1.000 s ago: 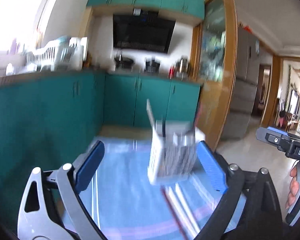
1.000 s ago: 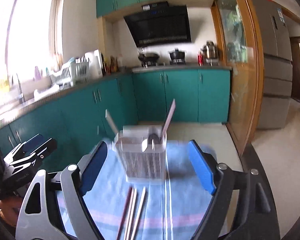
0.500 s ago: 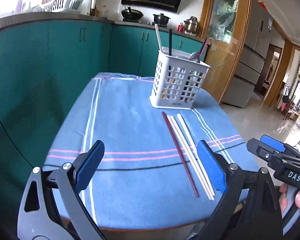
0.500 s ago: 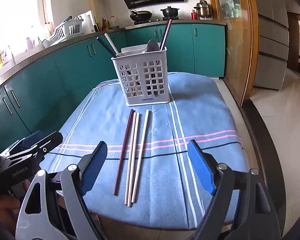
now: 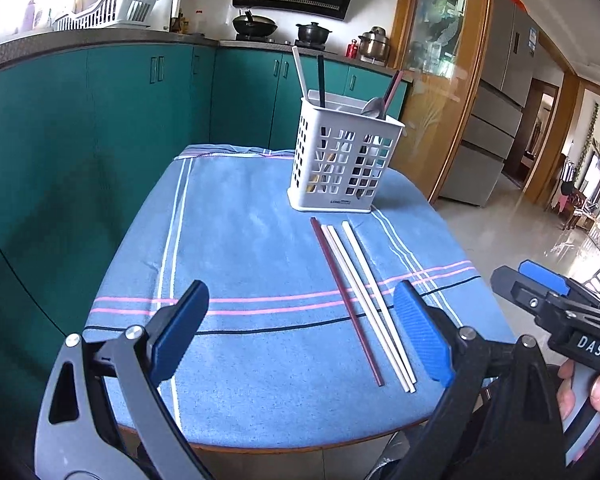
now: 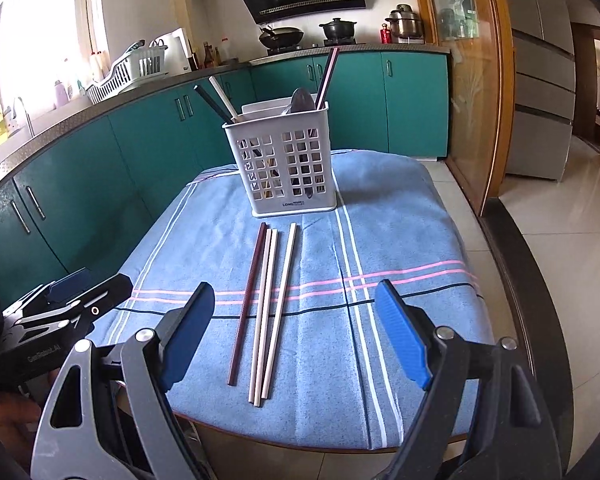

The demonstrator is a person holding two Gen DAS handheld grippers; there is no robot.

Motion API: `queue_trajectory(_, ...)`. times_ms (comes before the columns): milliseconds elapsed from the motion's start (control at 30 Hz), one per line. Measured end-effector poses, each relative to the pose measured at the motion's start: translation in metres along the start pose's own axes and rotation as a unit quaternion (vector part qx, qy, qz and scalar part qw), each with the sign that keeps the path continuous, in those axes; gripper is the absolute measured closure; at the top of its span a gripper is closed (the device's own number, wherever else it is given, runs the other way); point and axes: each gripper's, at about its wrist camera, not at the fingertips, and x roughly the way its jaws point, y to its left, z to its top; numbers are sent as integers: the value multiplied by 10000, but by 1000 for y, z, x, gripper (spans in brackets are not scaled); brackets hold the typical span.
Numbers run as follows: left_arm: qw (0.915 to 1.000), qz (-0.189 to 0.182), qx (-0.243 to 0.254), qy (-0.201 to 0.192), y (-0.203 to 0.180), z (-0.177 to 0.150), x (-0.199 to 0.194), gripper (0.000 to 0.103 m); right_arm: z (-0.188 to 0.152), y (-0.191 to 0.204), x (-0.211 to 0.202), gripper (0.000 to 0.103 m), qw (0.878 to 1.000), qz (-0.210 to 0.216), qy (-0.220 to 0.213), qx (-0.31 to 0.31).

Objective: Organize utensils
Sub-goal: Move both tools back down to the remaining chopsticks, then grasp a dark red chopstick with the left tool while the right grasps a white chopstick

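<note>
A white slotted utensil basket (image 5: 345, 160) (image 6: 286, 164) stands at the far side of the table, holding a spoon (image 6: 302, 101) and several chopsticks. On the blue cloth in front of it lie one dark red chopstick (image 5: 346, 302) (image 6: 247, 304) and two cream chopsticks (image 5: 374, 304) (image 6: 274, 308), side by side. My left gripper (image 5: 300, 336) is open and empty near the table's front edge, left of the chopsticks. My right gripper (image 6: 296, 336) is open and empty, hovering over the near ends of the chopsticks. Each gripper also shows in the other's view (image 5: 556, 312) (image 6: 60, 308).
The small round table (image 5: 236, 240) is covered by a blue striped cloth. Teal kitchen cabinets (image 5: 80, 120) run along the left and back. A wood-framed glass door (image 5: 440, 80) and a fridge (image 6: 540, 60) are to the right, with tiled floor beyond.
Both grippers have pulled back and tilted down from near the basket to the table's front edge. The loose chopsticks came fully into view. Both stayed open.
</note>
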Motion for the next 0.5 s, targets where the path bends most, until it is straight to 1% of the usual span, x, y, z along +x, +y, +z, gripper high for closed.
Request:
queue_trajectory(100,10000,44,42,56,-3,8,9,11,3,-5,3,22,10000,16,-37,1)
queue_trajectory(167,9998,68,83,184,-7,19,22,12,8,-9,7,22,10000,2,-78,-12)
queue_trajectory(200,9994,90,95,309,-10,26,33,14,12,-12,10,22,9999,14,-108,-45)
queue_trajectory(267,9984,54,65,564,-14,38,55,23,19,-18,18,22,9997,47,-189,-112)
queue_trajectory(300,9979,68,36,647,-15,42,64,25,21,-22,24,22,9996,31,-233,-131)
queue_trajectory(367,9959,135,-25,893,-17,54,94,36,20,-32,38,22,9997,8,-221,-45)
queue_trajectory(400,9948,163,-58,1007,-18,59,110,36,17,-37,45,22,9997,63,-216,27)
queue_trajectory(433,9938,204,-67,1090,-20,62,122,43,14,-42,50,22,9997,93,-195,67)
queue_trajectory(467,9927,225,-55,1186,-21,65,136,52,11,-44,55,22,9998,103,-159,79)
queue_trajectory(500,9912,247,-53,1297,-23,67,151,54,6,-48,64,22,9999,116,-28,89)
